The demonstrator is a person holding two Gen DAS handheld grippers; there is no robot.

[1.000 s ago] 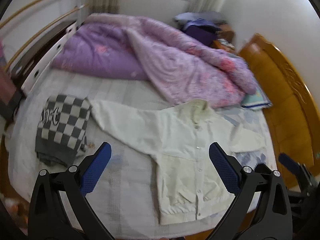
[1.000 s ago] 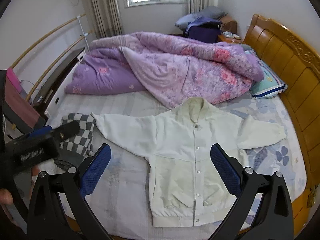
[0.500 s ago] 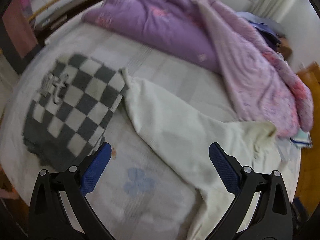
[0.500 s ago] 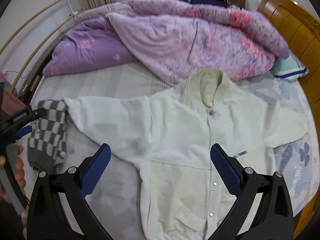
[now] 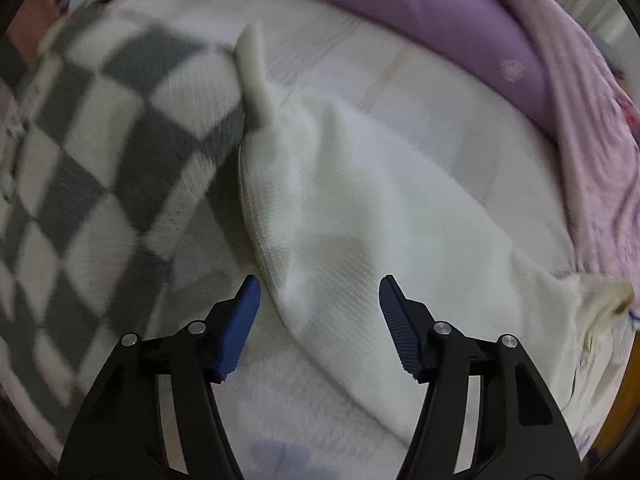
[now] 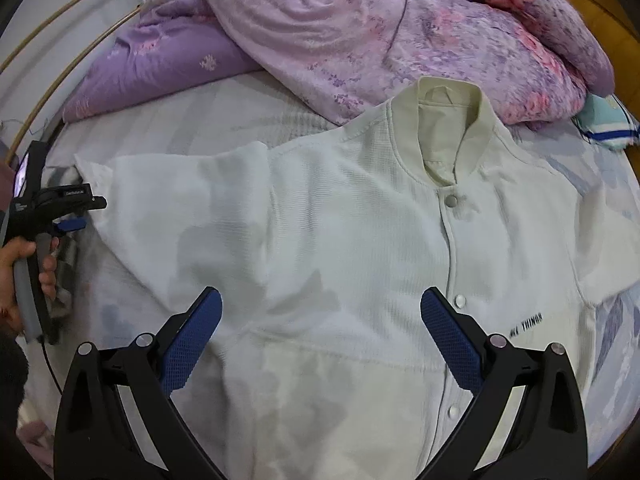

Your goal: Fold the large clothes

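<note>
Checkered cloth (image 5: 100, 152) touches jacket (image 6: 360, 260) sleeve (purple quilt (image 6: 360, 32) beyond).

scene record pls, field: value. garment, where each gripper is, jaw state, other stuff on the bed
garment: cream snap-button jacket, front up, spread flat on the bed sheet, sleeves out
left gripper: open, low over the jacket's sleeve near the cuff, holding nothing
right gripper: open, above the jacket chest, holding nothing
beside cuff: folded grey-and-white checkered knit
behind collar: rumpled purple floral quilt
far right: teal pillow, wooden headboard
</note>
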